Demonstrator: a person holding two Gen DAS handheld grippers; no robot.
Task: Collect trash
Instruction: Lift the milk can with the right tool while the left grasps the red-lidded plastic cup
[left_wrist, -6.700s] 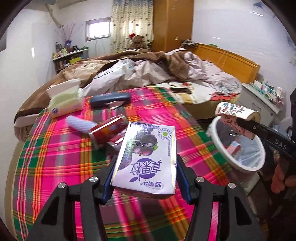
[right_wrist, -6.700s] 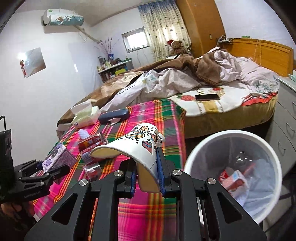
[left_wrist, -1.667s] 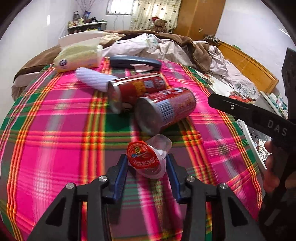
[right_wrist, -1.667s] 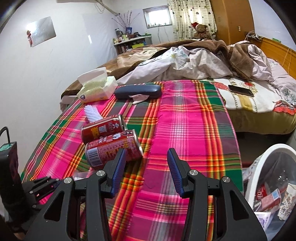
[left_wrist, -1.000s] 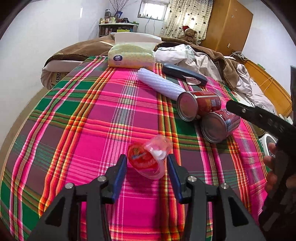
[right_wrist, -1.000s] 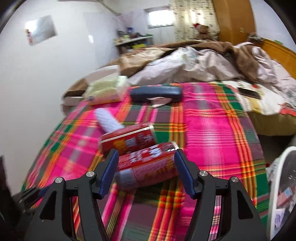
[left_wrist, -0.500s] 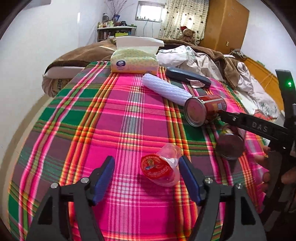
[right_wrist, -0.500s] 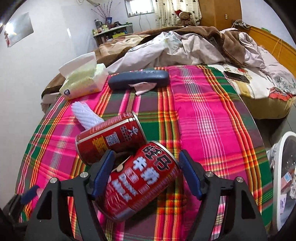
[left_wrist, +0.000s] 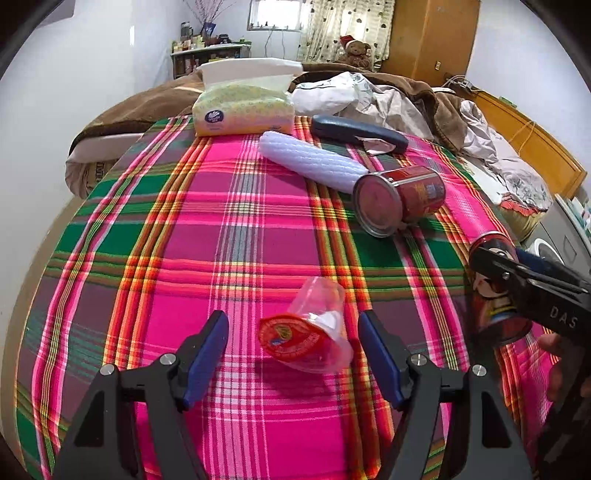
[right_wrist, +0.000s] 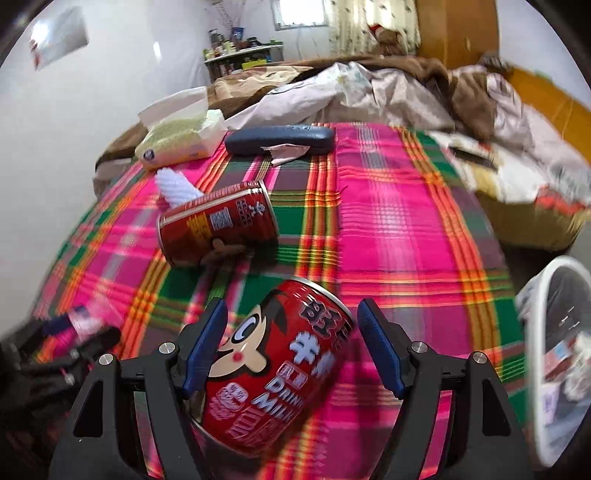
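Legible on red milk can (right_wrist: 273, 373), lower centre of right wrist view, between blue fingers — "DRINK" over "MILK", plus large Chinese characters and cartoon face. Printed "DAS" on right gripper (left_wrist: 532, 291) arm, right edge of left wrist view. Second can (right_wrist: 218, 225), centre left — QR-style code, fine print unreadable.

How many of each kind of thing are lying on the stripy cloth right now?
Red cans: 2 (one lying on the cloth, one between the right gripper's fingers)
Clear plastic cups with a red lid: 1
Tissue packs: 1
White ribbed rolls: 1
Dark blue cases: 1
Total: 6
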